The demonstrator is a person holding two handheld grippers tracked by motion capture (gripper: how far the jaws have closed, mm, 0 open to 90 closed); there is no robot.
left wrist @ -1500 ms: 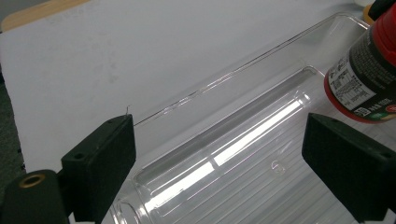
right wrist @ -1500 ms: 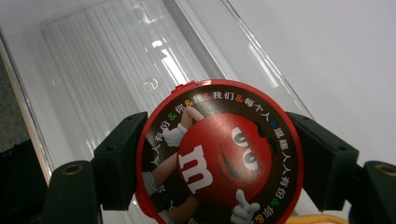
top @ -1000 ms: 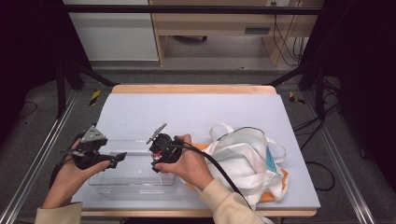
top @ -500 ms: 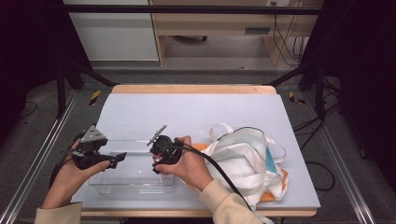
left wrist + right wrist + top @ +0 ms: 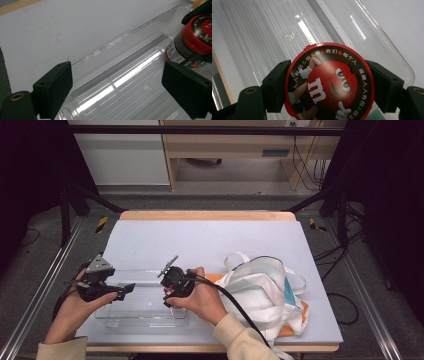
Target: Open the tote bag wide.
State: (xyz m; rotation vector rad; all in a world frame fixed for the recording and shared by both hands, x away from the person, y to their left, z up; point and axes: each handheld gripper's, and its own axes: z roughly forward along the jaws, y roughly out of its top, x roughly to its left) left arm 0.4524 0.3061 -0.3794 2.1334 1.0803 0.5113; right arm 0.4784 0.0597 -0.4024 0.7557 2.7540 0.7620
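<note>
Your right gripper [image 5: 329,92] clamps the red-lidded candy tub [image 5: 329,83] over the clear tray [image 5: 130,82]; your left gripper [image 5: 125,85] gapes empty. Let go tilted and the tub could topple or roll.

Candy tub [image 5: 329,85] between the right claw's [image 5: 169,292] jaws above the tray [image 5: 145,317], cloth bag [image 5: 265,290] right of it

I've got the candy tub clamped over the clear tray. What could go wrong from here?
1. The right gripper holds the red-lidded candy tub only by its round lid edge, so it might slip or twist when lowered.
2. The clear plastic tray looks light, and the left gripper hangs open above it without pinning it, so a nudge could slide it.
3. The white bag lies close beside the right hand, and the cable could snag it.
</note>
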